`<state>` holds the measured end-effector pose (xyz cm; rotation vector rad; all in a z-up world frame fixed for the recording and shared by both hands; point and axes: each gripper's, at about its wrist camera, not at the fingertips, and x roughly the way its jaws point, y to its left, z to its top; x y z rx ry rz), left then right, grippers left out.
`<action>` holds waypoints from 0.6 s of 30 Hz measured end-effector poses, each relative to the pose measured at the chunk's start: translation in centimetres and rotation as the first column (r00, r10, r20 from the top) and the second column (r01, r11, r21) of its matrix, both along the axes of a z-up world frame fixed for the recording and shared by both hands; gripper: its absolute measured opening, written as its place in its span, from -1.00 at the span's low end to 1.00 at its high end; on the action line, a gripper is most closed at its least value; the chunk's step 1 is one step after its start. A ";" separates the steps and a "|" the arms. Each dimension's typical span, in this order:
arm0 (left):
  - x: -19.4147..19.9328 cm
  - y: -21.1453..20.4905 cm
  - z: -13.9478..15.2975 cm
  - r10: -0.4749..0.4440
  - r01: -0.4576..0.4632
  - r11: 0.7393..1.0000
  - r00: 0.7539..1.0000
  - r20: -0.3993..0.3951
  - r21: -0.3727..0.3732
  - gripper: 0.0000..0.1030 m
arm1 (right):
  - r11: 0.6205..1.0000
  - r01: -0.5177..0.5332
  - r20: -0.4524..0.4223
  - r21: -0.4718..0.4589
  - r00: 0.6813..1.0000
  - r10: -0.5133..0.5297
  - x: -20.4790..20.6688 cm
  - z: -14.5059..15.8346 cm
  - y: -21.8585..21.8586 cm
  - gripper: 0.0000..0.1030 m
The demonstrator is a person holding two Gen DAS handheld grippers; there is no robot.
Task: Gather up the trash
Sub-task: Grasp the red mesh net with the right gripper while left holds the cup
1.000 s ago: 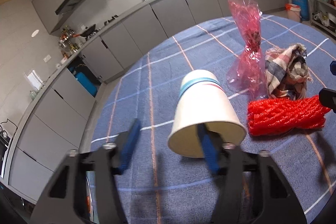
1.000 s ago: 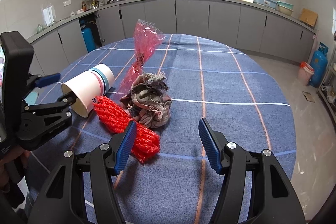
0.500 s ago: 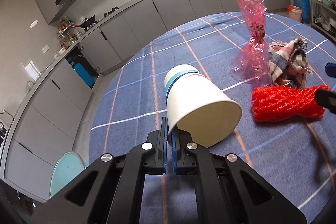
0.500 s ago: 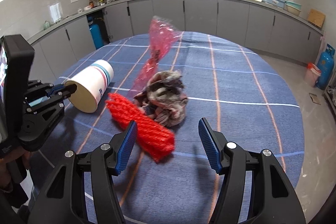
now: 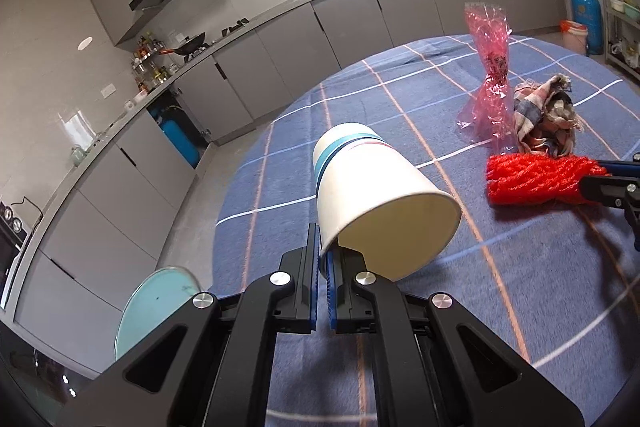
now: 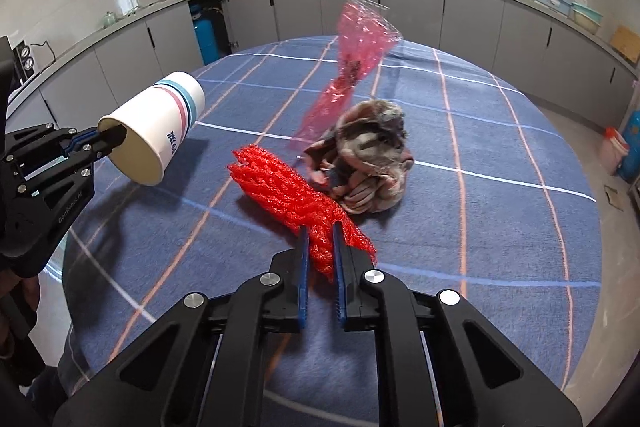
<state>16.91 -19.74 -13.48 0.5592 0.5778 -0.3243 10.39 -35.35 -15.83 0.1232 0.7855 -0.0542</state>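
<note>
A white paper cup [image 5: 372,195] with blue and pink bands lies sideways just above the blue checked tablecloth [image 6: 480,227]. My left gripper [image 5: 323,251] is shut on its rim, one finger inside the mouth. From the right wrist view the same cup [image 6: 160,123] hangs at the left in that gripper [image 6: 106,139]. My right gripper [image 6: 320,247] has its jaws closing tight on the near end of a red foam net [image 6: 288,187], pads pressing on it. The net [image 5: 536,179] still rests on the cloth.
A pink plastic wrapper [image 6: 356,67] stands up behind a crumpled plaid rag [image 6: 368,155], both just beyond the net. A round teal disc [image 5: 156,307] sits below the table's left edge. Grey kitchen cabinets ring the room. A blue gas cylinder [image 5: 586,19] stands at far right.
My left gripper shut on the cup's rim and raised the cup a little. My right gripper moved forward over the red net and shut on its near end.
</note>
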 end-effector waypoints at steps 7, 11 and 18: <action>-1.0 1.6 0.5 0.020 -0.020 1.000 1.000 0.004 -0.018 -0.93 | 1.000 -0.005 0.037 -0.001 0.999 0.005 -0.8 0.8 1.4 -0.79; -1.2 2.3 0.7 0.034 -0.034 0.999 0.999 0.002 -0.031 -0.93 | 1.000 -0.007 0.066 -0.007 0.998 0.008 -1.2 1.6 2.0 -0.79; -1.5 3.8 1.5 0.056 -0.055 0.997 0.998 0.006 -0.056 -0.93 | 1.000 -0.016 0.113 -0.010 0.993 0.017 -1.3 3.1 3.1 -0.79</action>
